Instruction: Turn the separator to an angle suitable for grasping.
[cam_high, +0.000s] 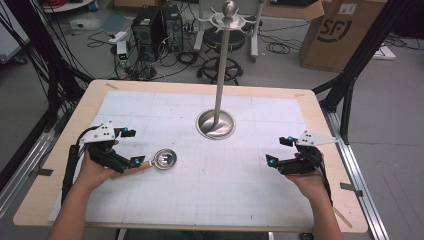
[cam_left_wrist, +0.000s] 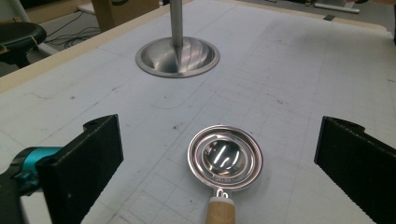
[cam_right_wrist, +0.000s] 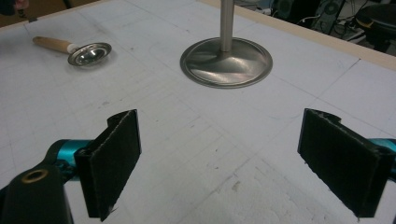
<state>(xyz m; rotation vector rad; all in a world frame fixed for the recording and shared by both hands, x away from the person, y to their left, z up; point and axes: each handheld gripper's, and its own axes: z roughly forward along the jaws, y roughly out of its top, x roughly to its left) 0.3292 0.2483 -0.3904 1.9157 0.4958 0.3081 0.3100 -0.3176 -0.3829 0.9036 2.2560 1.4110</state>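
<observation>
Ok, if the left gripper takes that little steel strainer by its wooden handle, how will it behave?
The strainer looks rigid and probably light. Its polished bowl seems slippery, so the wooden handle is likely the surer hold. Held at that end, the bowl may droop a little between the open left gripper jaws.

A wooden table (cam_high: 55, 165) carries a white gridded mat (cam_high: 210, 195), seemingly paper, bearing a wooden-handled strainer (cam_high: 164, 159) and a steel stand (cam_high: 216, 123).

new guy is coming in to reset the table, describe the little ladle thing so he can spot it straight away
Start at the tall steel stand with the round base near the table's middle. Nearer the person and to its left, just ahead of the open left gripper, lies the ladle flat on the white gridded mat. It is the small shiny round bowl with a short wooden handle, and nothing holds it.
</observation>
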